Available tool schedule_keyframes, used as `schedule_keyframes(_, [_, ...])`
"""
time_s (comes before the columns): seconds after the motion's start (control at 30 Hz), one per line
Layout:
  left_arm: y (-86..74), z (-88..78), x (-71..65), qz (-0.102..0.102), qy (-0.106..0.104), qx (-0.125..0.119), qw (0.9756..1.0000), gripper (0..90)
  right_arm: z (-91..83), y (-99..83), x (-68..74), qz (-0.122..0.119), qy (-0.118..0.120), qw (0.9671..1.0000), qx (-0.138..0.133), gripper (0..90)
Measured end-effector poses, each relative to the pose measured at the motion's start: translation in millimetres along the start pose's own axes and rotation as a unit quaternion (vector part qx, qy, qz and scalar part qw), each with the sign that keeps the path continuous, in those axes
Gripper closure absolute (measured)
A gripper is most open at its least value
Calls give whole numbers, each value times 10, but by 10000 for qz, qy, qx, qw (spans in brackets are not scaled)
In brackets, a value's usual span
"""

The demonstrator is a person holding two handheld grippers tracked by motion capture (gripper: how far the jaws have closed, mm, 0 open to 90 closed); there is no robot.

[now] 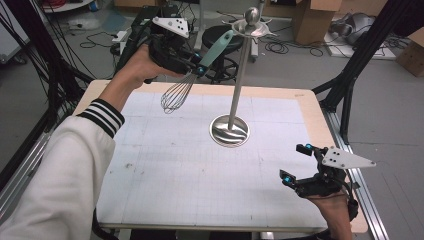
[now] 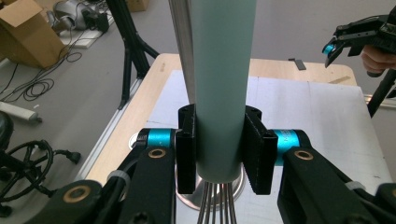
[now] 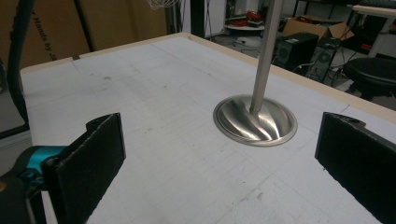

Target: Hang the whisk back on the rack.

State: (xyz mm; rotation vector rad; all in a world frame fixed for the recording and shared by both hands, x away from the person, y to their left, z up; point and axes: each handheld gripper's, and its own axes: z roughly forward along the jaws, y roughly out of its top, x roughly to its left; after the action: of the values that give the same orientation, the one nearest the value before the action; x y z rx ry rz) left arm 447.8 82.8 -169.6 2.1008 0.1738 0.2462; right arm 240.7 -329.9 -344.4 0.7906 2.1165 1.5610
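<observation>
The left tool (image 2: 219, 149) is clamping its two black pads (image 2: 186, 149) against the sides of the pale green handle of a wire whisk (image 1: 197, 70), gripping it low, just above where the steel wires leave the handle. In the high view that tool (image 1: 197, 67) is being held up in the air over the far left part of the surface, with the whisk slanting: its wire head is hanging down to the left, and the handle's top end is reaching up to the ring at the top of a tall polished steel utensil stand (image 1: 239, 75); whether it is hooked there cannot be told. The stand's round base is sitting near the middle of the white gridded surface (image 1: 165, 185). The right tool (image 1: 296, 165) is resting low at the near right corner, its jaws standing wide apart with nothing between them, pointing towards the stand's base (image 3: 255, 120).
</observation>
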Motion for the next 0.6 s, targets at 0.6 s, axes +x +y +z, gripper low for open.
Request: schedule_keyframes(0.6, [44, 204, -41, 10, -71, 7, 10000, 695, -1, -1, -5, -20, 9, 10000, -30, 7])
